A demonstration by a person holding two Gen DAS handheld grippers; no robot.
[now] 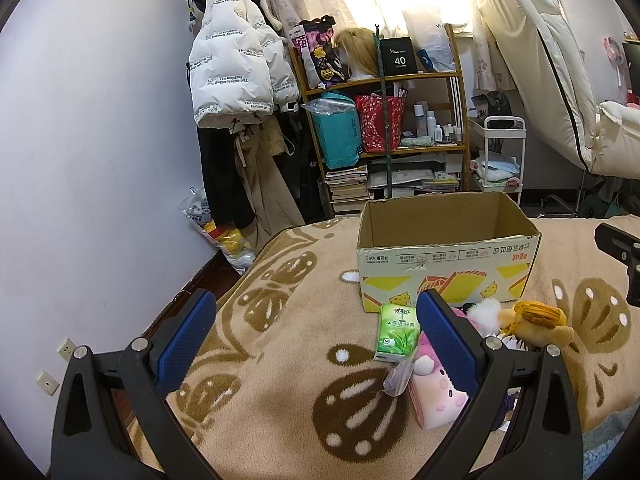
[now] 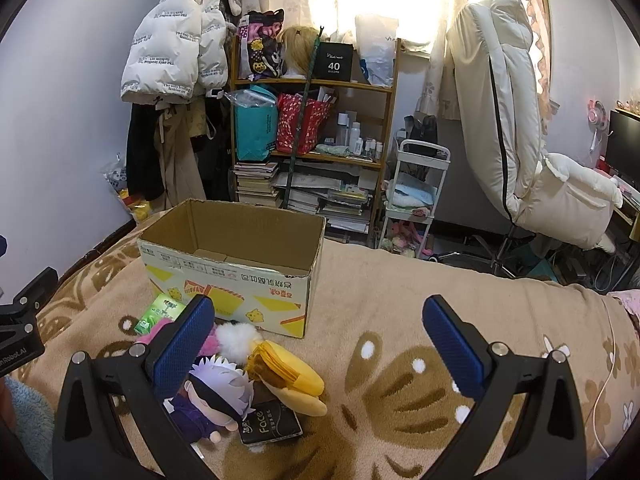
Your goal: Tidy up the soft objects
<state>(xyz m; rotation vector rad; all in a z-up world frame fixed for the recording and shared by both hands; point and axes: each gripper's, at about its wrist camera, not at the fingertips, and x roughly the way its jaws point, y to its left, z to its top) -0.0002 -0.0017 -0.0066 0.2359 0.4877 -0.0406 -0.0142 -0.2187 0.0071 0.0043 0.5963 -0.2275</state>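
Note:
An open, empty cardboard box [image 1: 448, 256] [image 2: 236, 268] stands on the tan patterned blanket. In front of it lie a green tissue pack [image 1: 396, 333] [image 2: 160, 313], a pink plush [image 1: 436, 396], a yellow plush [image 1: 538, 322] [image 2: 290, 376], a white-haired doll in purple [image 2: 216, 396], a white fluffy toy [image 2: 238, 338] and a black "Face" tissue pack [image 2: 270, 426]. My left gripper [image 1: 316, 332] is open and empty, left of the pile. My right gripper [image 2: 320, 340] is open and empty, right of the pile.
A wooden shelf [image 2: 316, 120] with bags, books and bottles stands behind the bed. A white jacket [image 1: 236, 64] hangs on the wall. A white cart [image 2: 416, 196] and a reclined chair [image 2: 520, 140] stand to the right. The blanket [image 2: 400, 320] covers the bed.

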